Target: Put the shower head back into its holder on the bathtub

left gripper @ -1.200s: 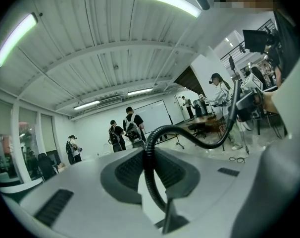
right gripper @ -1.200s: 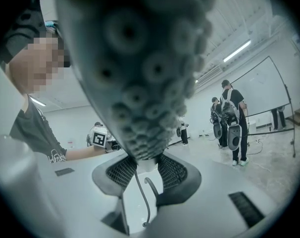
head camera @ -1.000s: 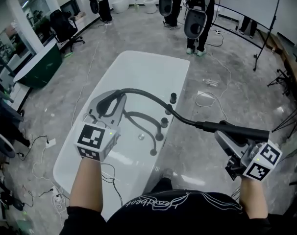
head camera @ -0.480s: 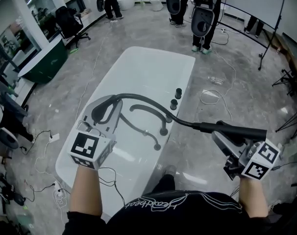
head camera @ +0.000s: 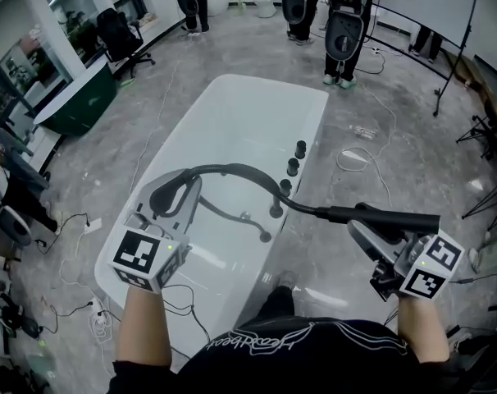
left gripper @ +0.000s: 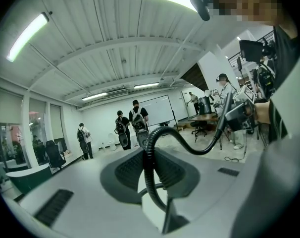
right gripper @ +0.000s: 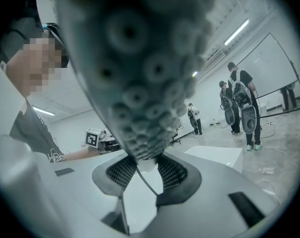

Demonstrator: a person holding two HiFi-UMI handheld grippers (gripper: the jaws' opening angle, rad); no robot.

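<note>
The white bathtub lies ahead of me in the head view, with several dark fittings along its right rim. A black hose arcs over the tub. My left gripper is over the tub's near left part and shut on the hose, which runs up between its jaws. To the right of the tub, over the floor, my right gripper is shut on the black shower head. The shower head's nozzle face fills the right gripper view above the right gripper.
Several people with equipment stand beyond the tub's far end. Cables trail on the grey floor to the right and near left. A dark green tub and an office chair stand at the left; a whiteboard stand at the right.
My left gripper has carried the hose a little toward the tub's near end. My right gripper with the shower head has shifted slightly left. Both grips are unchanged.
</note>
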